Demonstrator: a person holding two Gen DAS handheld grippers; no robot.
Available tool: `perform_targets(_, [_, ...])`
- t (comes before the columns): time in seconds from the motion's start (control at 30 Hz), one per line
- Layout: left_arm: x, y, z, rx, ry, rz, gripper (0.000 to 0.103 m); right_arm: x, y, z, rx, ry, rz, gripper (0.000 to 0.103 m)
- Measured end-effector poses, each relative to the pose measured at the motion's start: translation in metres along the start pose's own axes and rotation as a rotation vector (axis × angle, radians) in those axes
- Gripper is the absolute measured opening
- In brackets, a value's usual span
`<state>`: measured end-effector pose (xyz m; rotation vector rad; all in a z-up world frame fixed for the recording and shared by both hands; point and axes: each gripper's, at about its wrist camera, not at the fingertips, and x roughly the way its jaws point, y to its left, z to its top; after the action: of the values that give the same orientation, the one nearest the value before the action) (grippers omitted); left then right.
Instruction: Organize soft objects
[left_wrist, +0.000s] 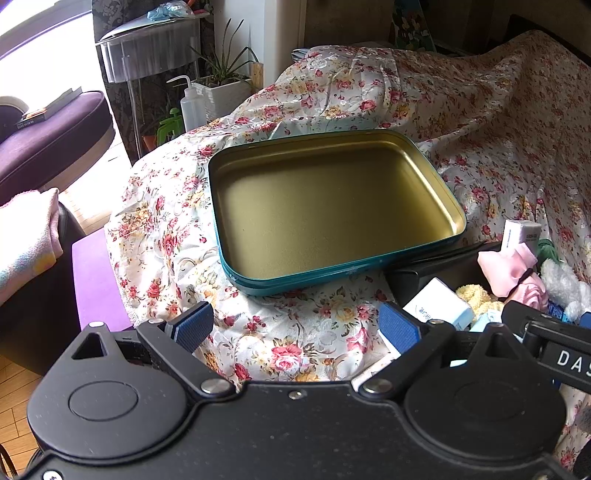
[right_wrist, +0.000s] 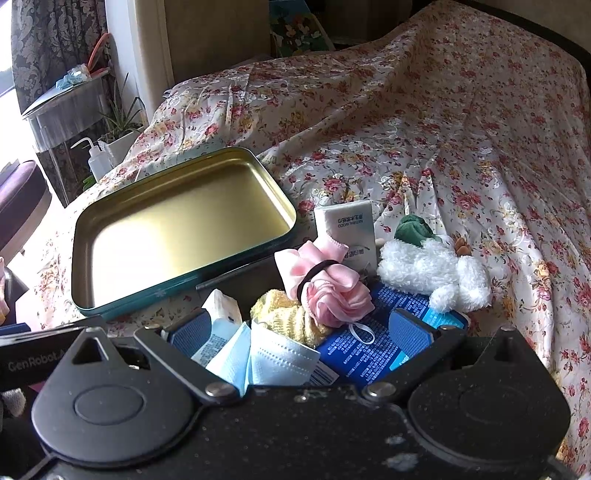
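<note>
Floral cloth under teal tin

- Left gripper: seen from its own wrist camera, jaws spread wide apart, nothing between them. Blue pads face each other across the gap, one at 9 o'clock and one at 3 o'clock of the midpoint. The black body fills the lower part of the view, fingers pointing toward 12 o'clock.
- Right gripper: seen from its own wrist camera, jaws likewise spread wide, the blue pads clamping nothing. Fingers point toward 12 o'clock.
- Each gripper shows in the other's view at the frame edge: the two stand side by side, close together.
</note>
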<state>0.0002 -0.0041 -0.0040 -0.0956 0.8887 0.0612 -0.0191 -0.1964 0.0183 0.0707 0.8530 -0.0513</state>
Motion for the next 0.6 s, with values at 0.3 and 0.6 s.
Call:
perform_targets(0.3, [-0.0003,0.0002,0.0004,0.001,0.001,0.000,0.093,-0.0003,0.0005,-0.0003,0.000,0.002,0.001,0.103])
perform_targets(0.6, [-0.0001,0.0001,0.0004,0.001,0.002,0.000,0.093,0.0005,0.0013,-0.0013,0.000,0.006,0.006,0.103])
